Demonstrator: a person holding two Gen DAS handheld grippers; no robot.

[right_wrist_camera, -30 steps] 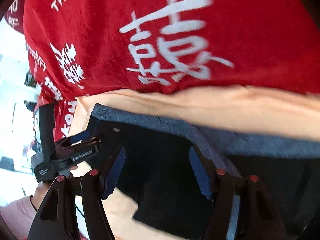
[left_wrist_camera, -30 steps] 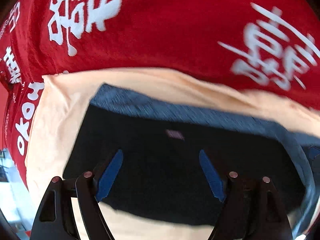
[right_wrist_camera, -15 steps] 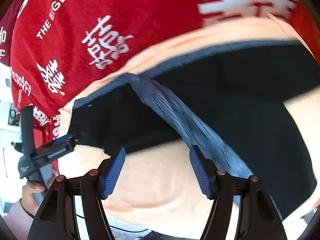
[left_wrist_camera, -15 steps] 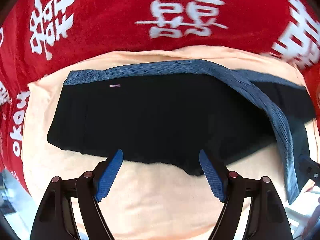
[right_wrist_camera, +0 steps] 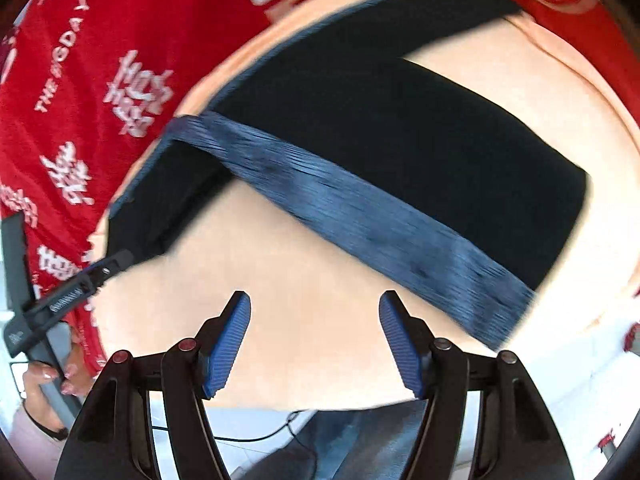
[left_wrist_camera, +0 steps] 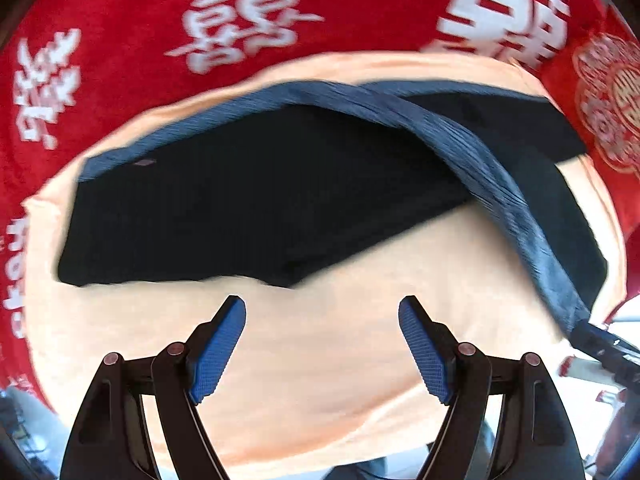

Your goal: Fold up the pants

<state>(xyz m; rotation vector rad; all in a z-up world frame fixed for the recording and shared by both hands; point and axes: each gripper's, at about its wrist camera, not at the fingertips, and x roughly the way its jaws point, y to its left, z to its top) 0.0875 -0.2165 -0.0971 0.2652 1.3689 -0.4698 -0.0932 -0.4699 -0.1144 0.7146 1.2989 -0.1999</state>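
Both tongs, left [left_wrist_camera: 322,344] and right [right_wrist_camera: 315,340], hang apart and empty. The pants [left_wrist_camera: 248,188] lie ahead on the peach cloth [left_wrist_camera: 328,380], long axis crosswise, waistband [right_wrist_camera: 360,216] nearer the right.

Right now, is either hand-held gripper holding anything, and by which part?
No. Left hand-held gripper and right hand-held gripper are both open over the peach cloth, nothing between the pads. The pants lie untouched.

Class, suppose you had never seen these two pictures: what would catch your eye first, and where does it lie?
First, the black pants spread across the peach cloth, their blue waistband running as a diagonal stripe. Behind them lies the bright red blanket with white characters. In the foreground, the left gripper and right gripper are both open and empty.
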